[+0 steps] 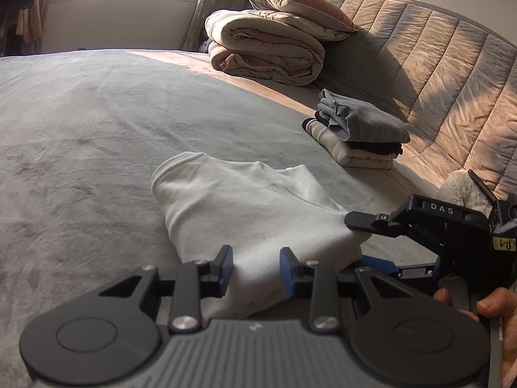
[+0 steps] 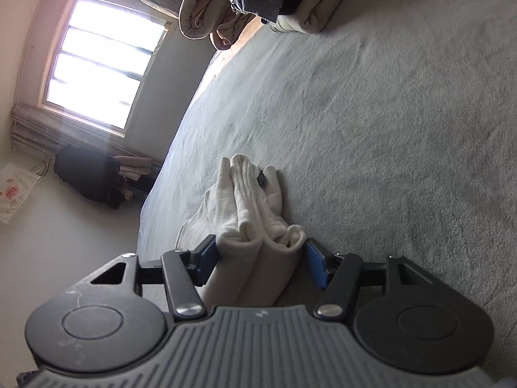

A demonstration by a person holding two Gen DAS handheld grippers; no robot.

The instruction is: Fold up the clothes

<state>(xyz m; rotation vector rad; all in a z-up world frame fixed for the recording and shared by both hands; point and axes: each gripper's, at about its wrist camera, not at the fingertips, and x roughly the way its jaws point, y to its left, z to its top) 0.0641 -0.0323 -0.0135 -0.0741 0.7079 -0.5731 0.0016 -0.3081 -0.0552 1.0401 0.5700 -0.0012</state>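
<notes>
A white garment (image 1: 252, 207), folded into a thick bundle, lies on the grey bed cover (image 1: 80, 129). My left gripper (image 1: 257, 270) is at its near edge, its blue pads pressed on the fabric from both sides. My right gripper (image 1: 355, 241) comes in from the right, turned on its side, with one finger above and one below the bundle's corner. In the right wrist view the right gripper (image 2: 260, 260) clamps the layered folds of the garment (image 2: 248, 194). A small dark piece (image 2: 261, 177) pokes out of the folds farther along.
A stack of folded clothes (image 1: 358, 132) sits at the padded headboard (image 1: 436, 74), with a rolled duvet (image 1: 265, 48) and pillow (image 1: 297, 3) behind it. A fluffy white item (image 1: 462, 190) lies near the person's hand (image 1: 491, 307). Dark clothes (image 2: 87, 174) are piled under the window (image 2: 100, 64).
</notes>
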